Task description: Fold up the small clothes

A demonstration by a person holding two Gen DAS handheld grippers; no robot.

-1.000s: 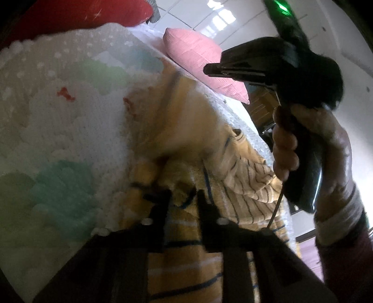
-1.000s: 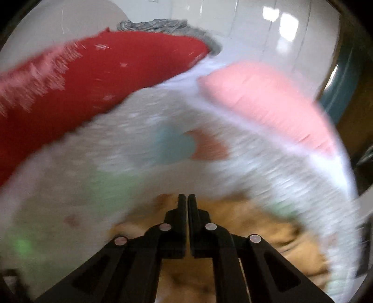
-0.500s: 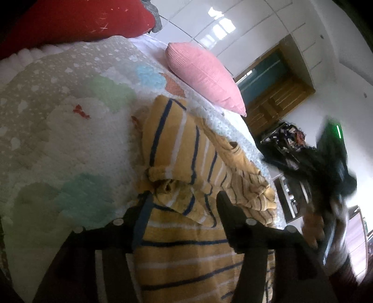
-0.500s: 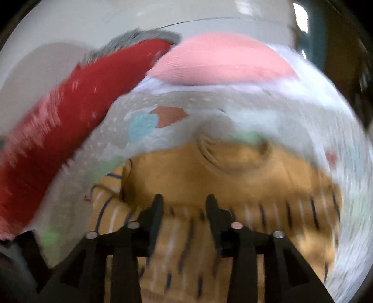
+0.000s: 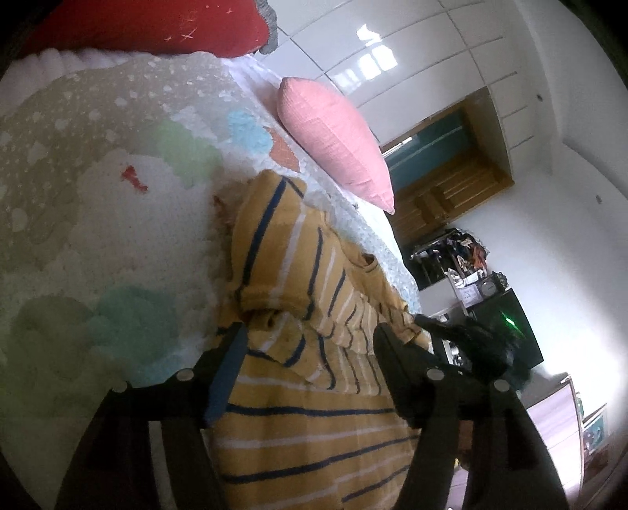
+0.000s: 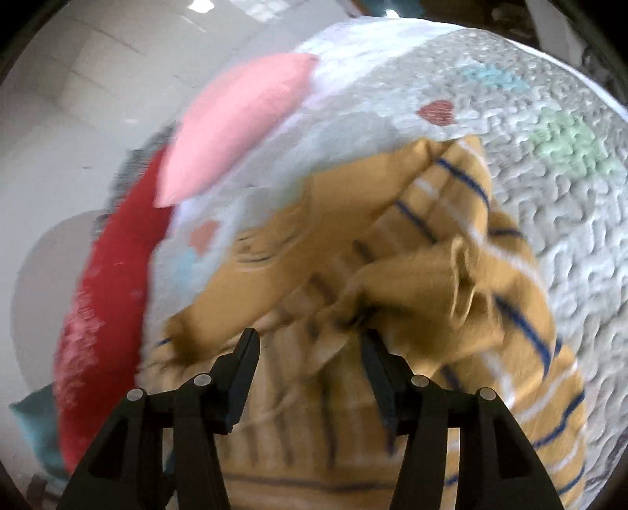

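Right claw (image 6: 310, 349) swung over striped shirt (image 6: 431, 282); both claws have just been opening, left claw (image 5: 310, 345) empty.

The shirt (image 5: 314, 314) is lying on the blanket (image 5: 117, 235), right in front of the left gripper's jaws and partly between them. A pillow (image 5: 333, 137) is sitting farther ahead, to the right. Another pillow (image 5: 157, 23) is lying far ahead, to the left.
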